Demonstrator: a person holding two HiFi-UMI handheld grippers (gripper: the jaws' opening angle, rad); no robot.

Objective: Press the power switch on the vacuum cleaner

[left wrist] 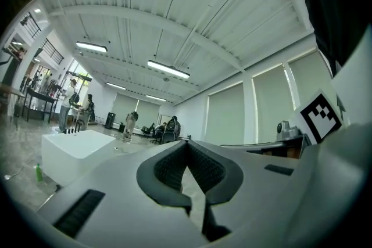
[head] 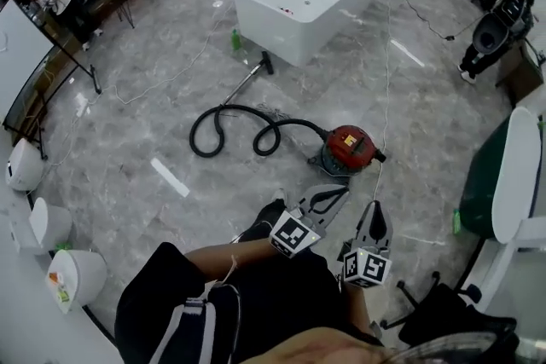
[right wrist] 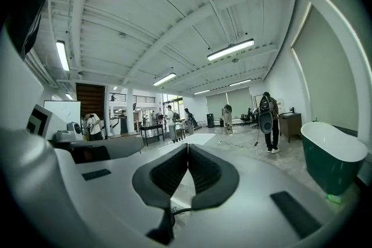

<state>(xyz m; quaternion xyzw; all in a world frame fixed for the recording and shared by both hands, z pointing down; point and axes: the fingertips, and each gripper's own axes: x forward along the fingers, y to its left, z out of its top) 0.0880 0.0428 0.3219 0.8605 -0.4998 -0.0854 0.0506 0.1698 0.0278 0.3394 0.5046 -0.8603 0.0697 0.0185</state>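
The red vacuum cleaner (head: 350,147) sits on the grey marble floor, and its black hose (head: 229,130) curls away to the left in two loops. My left gripper (head: 339,192) hangs just in front of the vacuum, jaws shut and empty. My right gripper (head: 375,209) is beside it on the right, a little nearer to me, also shut on nothing. In the left gripper view the left gripper (left wrist: 186,143) has its tips touching and points level across the room. The right gripper view shows the right gripper (right wrist: 188,146) the same way. Neither gripper view shows the vacuum.
A white bathtub (head: 303,0) stands beyond the vacuum, with a green bottle (head: 235,38) by its corner. A dark green tub (head: 485,175) is at the right. White stools (head: 47,222) line the left edge. Cables (head: 386,55) cross the floor. A person with a backpack (right wrist: 268,119) stands far off.
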